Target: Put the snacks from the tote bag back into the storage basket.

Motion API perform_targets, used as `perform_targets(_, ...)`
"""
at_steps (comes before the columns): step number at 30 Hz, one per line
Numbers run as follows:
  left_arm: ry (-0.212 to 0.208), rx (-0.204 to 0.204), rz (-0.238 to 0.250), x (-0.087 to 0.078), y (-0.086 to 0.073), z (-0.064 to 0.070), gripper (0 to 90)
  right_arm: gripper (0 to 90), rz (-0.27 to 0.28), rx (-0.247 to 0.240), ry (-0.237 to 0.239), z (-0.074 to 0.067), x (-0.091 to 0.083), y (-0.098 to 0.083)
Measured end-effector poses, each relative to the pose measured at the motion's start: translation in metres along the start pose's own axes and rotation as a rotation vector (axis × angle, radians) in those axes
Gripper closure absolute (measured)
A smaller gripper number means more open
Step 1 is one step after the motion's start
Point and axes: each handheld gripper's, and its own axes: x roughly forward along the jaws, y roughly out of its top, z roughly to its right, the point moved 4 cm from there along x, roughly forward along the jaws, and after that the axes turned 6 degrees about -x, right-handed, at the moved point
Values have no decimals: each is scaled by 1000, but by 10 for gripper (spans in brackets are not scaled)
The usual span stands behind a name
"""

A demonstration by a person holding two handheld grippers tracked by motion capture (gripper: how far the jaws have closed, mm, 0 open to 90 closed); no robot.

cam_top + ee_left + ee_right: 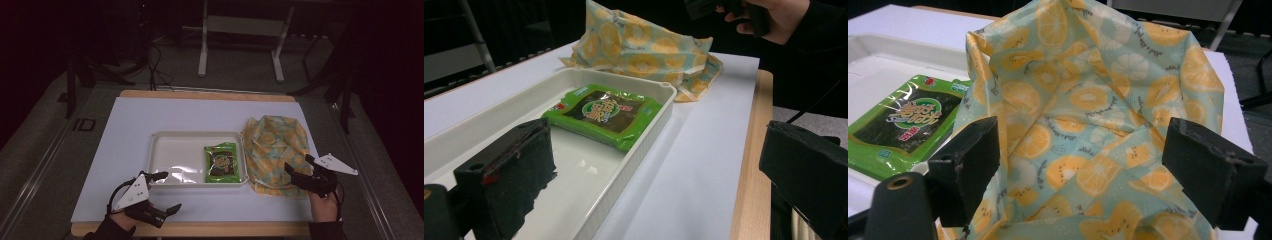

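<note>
In the high view, a white tray (165,150) lies at the centre of a white sheet (130,120) that covers a wooden table (200,229). A green snack packet (221,162) lies flat in the right part of the tray. Just right of the tray, touching its right rim, sits a crumpled cloth bag (274,145) printed with orange and lemon slices. At lower left of the frame the left gripper (164,192) hovers by the tray's near left corner, its jaws spread wide, one tip at the tray rim and the other over the bare sheet, holding nothing. At lower right the right gripper (299,167) sits over the near right part of the bag, jaws apart, with a hand (326,204) behind it.

In the left gripper view, the two black jaws stand far apart at the bottom corners, nothing between them. The left jaw is above the tray's floor (589,175); the right jaw is over the table edge. The packet (604,114) lies mid-frame in the tray, the bag (644,50) beyond it at upper centre, and a hand (774,17) at upper right.

In the right gripper view, the jaws stand wide open low in the frame, with the bag's cloth (1098,90) between and beyond them, not pinched. The packet (903,122) lies at left in the tray (878,55)
</note>
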Motion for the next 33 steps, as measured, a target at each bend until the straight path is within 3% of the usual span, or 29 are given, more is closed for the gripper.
perform_targets(10, -4, 2, -1, 0, 0, 1, 17, 153, 22, 18, -10, 3, -3, -3)
perform_targets(19, -3, 6, -7, 0, -1, 0, 17, 147, 58, -17, -38, 4, -6, -4)
perform_targets(25, -5, 5, -5, 0, 0, 0, 17, 146, 77, 4, -51, 8, -6, -5)
perform_targets(33, -4, 5, -8, 0, -1, 0, 17, 146, 116, -42, -71, 6, -7, -2)
